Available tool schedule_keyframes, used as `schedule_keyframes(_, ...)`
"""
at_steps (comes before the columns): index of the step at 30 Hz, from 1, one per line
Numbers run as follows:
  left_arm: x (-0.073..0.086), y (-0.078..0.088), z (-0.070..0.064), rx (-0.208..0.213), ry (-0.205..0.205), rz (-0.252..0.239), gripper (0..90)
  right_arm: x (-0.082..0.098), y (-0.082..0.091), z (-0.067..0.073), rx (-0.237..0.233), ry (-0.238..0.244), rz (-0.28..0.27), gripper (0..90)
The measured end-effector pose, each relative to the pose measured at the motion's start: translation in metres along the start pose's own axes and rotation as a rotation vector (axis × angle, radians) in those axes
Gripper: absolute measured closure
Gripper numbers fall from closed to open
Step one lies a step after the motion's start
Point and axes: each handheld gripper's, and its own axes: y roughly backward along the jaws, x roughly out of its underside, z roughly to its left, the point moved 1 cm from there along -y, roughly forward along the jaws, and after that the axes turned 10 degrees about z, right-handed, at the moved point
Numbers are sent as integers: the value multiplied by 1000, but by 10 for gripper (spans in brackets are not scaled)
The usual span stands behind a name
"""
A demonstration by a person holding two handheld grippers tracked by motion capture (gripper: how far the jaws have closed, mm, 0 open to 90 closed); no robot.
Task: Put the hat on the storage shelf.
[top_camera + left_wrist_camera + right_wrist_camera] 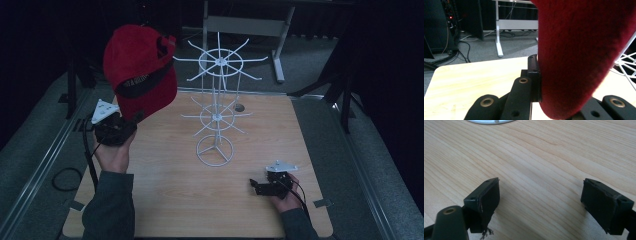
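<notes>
A red cap (140, 65) with a black strap is held up above the table's left side, its brim pinched in my left gripper (129, 121), which is shut on it. In the left gripper view the cap (579, 50) presses against the one black finger (534, 72) that shows; the other is hidden behind the cloth. A white wire hook rack (218, 90) stands at the table's middle, just right of the cap and apart from it. Near the front right my right gripper (256, 186) rests low over the wood, open, with nothing between its fingers (486, 197).
The rack's round base (215, 150) sits on the wooden table (165, 200), and its rim (489, 121) lies ahead of the right gripper. A white desk frame (245, 25) stands behind the table. A black cable (65, 177) loops off the left edge.
</notes>
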Motion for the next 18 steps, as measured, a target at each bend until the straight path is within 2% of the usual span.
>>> schedule_keyframes(18, -5, 6, -2, 17, -9, -30, 859, 0, 0, 0, 0, 0, 0, 153)
